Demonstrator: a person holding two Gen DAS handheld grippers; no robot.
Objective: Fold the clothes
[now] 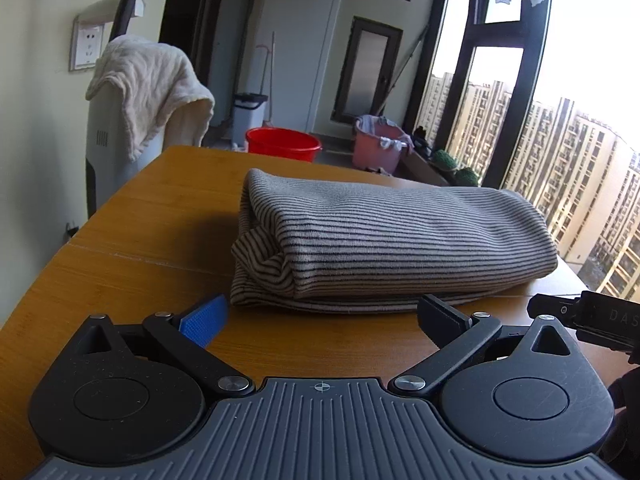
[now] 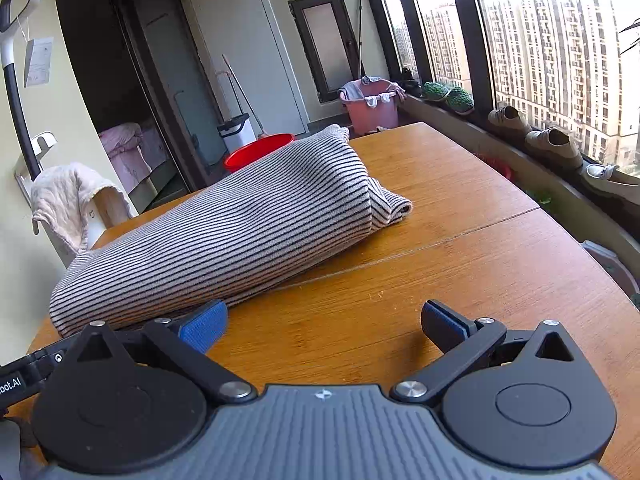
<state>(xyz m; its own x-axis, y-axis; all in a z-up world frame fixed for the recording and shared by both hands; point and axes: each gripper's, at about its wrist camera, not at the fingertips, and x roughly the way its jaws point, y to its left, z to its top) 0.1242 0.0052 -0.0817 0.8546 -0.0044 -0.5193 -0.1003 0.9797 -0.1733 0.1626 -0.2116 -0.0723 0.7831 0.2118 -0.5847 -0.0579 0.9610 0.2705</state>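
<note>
A grey garment with thin black stripes (image 1: 384,240) lies folded into a thick bundle on the wooden table (image 1: 152,232). My left gripper (image 1: 324,320) is open and empty, just in front of the bundle's near edge, not touching it. In the right wrist view the same folded garment (image 2: 224,232) lies to the left and ahead. My right gripper (image 2: 324,326) is open and empty over bare table (image 2: 460,216), its left finger close to the garment's near corner. Part of the right gripper shows at the right edge of the left wrist view (image 1: 592,320).
A white appliance draped with a cream towel (image 1: 148,92) stands beyond the table's left edge. A red basin (image 1: 282,144) and a pink bucket (image 1: 380,144) sit on the floor behind. Shoes (image 2: 552,142) line the window sill to the right.
</note>
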